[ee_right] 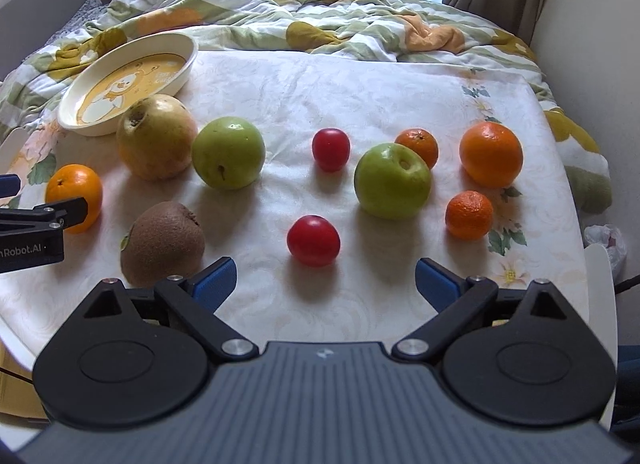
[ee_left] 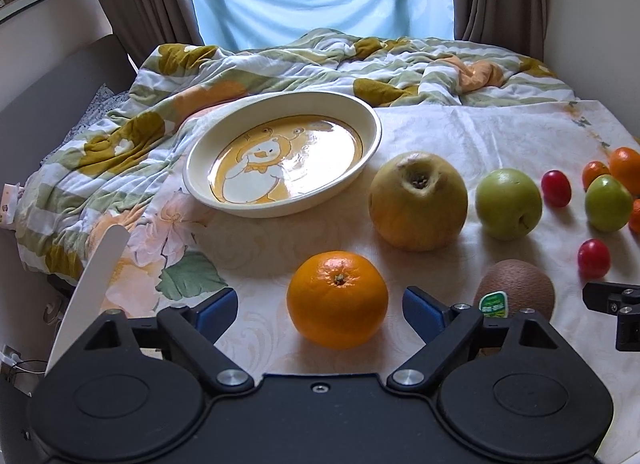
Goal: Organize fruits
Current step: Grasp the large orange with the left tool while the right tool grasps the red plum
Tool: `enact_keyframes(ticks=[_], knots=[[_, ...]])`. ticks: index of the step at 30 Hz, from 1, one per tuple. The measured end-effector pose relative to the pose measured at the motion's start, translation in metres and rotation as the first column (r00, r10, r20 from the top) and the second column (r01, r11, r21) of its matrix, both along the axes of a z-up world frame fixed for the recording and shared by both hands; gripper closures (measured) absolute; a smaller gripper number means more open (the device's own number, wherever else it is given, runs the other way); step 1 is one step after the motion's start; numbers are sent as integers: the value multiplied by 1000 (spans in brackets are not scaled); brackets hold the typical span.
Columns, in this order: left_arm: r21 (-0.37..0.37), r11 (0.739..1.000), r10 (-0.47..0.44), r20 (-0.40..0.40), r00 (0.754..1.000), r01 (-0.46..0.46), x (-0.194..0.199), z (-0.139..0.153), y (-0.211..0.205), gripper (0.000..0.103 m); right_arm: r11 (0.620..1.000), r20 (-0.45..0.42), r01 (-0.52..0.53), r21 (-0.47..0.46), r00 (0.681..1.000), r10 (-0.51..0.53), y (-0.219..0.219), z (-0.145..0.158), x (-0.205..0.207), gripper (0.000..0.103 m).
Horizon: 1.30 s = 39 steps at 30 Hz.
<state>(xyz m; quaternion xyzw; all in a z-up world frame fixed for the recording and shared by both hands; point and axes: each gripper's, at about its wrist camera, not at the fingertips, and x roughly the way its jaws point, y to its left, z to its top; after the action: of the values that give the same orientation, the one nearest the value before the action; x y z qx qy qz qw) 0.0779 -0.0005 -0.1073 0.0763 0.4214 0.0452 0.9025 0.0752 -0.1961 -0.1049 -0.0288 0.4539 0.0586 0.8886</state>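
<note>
Left claw (ee_left: 320, 310): jaws spread wide, blue pads touching nothing. An orange (ee_left: 337, 299) sits on the cloth-covered desk (ee_left: 460, 136) directly between the pads, with a gap on both sides. Just right of the right pad: kiwi (ee_left: 516, 290) with a green sticker. Ahead of the claw: yellow pear (ee_left: 418, 200), then a green apple (ee_left: 508, 204) to its right. Ahead-left: empty duck-print plate (ee_left: 372, 120), resting partly on the rumpled quilt (ee_left: 120, 136).

Right claw (ee_right: 325, 278): jaws also wide apart, gripping nothing. A red cherry tomato (ee_right: 313, 240) lies just ahead, centred between the pads, not touching them. Second tomato (ee_right: 331, 149) farther ahead. Ahead-right: second green apple (ee_right: 392, 181), two mandarins (ee_right: 469, 214) (ee_right: 417, 145) and a larger orange fruit (ee_right: 491, 154).
</note>
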Motion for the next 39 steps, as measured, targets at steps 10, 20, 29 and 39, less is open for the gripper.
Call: enact_keyframes(ticks=[10,20,29,39], knots=[[-51,998,-24,-48,999,22,12,-15,8,30,998,-27,46,43,999,-45,4,-16,11,4],[-70,996,-59,-44,997,56,13,-16,6,38,998,-18,55,20,998,-55,15,-19,17,23],[-76,996,-52,-43,998,49,10,-15,10,39,997,-2,72,7,997,-72,18,-18,25,48],[-94,995,-36,-16,999,34,1,-1,11,39,998,4,58,-2,998,-58,20,-13,22,55]])
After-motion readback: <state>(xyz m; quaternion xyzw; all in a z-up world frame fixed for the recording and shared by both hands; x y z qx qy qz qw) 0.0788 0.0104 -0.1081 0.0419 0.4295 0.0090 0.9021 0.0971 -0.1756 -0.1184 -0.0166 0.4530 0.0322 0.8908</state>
